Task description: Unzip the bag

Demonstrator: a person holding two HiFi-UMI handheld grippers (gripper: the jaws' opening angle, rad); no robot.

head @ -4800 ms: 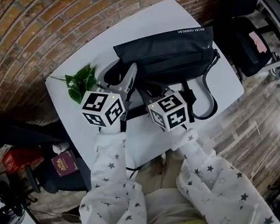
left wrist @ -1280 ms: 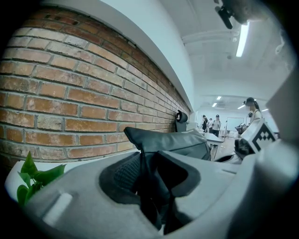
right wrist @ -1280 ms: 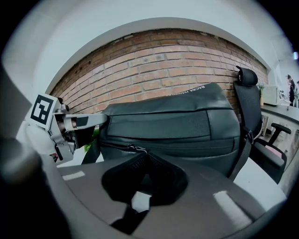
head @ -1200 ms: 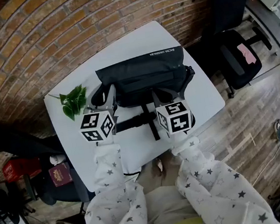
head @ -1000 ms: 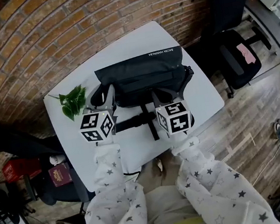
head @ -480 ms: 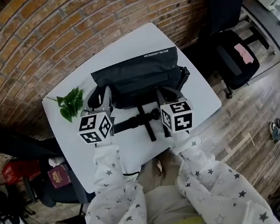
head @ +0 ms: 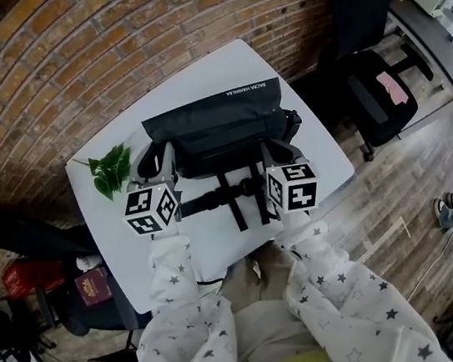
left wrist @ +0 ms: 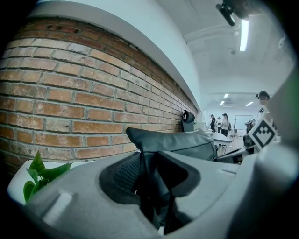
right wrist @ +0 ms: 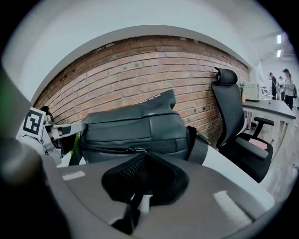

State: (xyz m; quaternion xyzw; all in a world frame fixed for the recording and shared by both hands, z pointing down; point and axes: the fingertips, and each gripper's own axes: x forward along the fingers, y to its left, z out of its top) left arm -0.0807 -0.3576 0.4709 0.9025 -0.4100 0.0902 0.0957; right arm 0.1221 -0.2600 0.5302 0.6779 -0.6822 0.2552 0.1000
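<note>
A black bag (head: 215,118) lies on the white table (head: 220,248) against the brick wall. My left gripper (head: 162,158) is at the bag's left end. In the left gripper view its jaws (left wrist: 152,161) are shut on a fold of the bag's black fabric (left wrist: 177,142). My right gripper (head: 272,148) is at the front right of the bag. In the right gripper view the zipper slider (right wrist: 134,150) sits right at the jaw tips (right wrist: 140,161), and its black pull runs down between the shut jaws. The zip line runs left from there across the bag (right wrist: 135,126).
A green leaf sprig (head: 111,169) lies at the table's left edge. Black straps with a buckle (head: 228,194) trail toward me. A black office chair (head: 380,77) stands to the right. Red items (head: 22,278) sit on the floor at left.
My right gripper has slid to the right along the bag's front. The left gripper has stayed at the bag's left end.
</note>
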